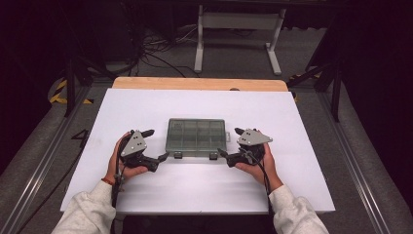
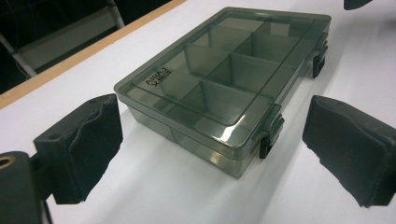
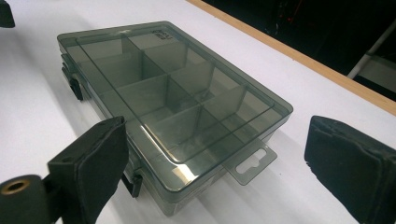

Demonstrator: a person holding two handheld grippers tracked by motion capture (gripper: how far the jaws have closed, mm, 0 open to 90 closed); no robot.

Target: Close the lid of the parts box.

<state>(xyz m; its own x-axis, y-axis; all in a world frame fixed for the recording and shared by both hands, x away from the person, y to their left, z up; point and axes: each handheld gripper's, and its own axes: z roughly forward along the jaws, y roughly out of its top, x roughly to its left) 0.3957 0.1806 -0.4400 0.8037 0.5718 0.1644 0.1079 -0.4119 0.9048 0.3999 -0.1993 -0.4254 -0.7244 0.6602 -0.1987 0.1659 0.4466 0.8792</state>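
A smoky translucent compartment box [image 1: 196,136] lies flat in the middle of the white board, its lid down and its several compartments empty. Two dark latches [image 1: 178,155] sit on its near side. My left gripper [image 1: 156,145] is open just off the box's left end, held in a hand. In the left gripper view the box [image 2: 224,88] lies ahead, its near corner and a latch [image 2: 268,135] between the wide-spread jaws. My right gripper [image 1: 231,141] is open at the box's right end. The right gripper view shows the box [image 3: 168,102] and its hang tab [image 3: 247,163] between the jaws.
The white board [image 1: 195,190] rests on a wooden table whose edge [image 1: 199,84] shows at the far side. Beyond it stand a white table frame [image 1: 238,29] and floor cables [image 1: 156,53]. Metal rails [image 1: 360,161] run along both sides.
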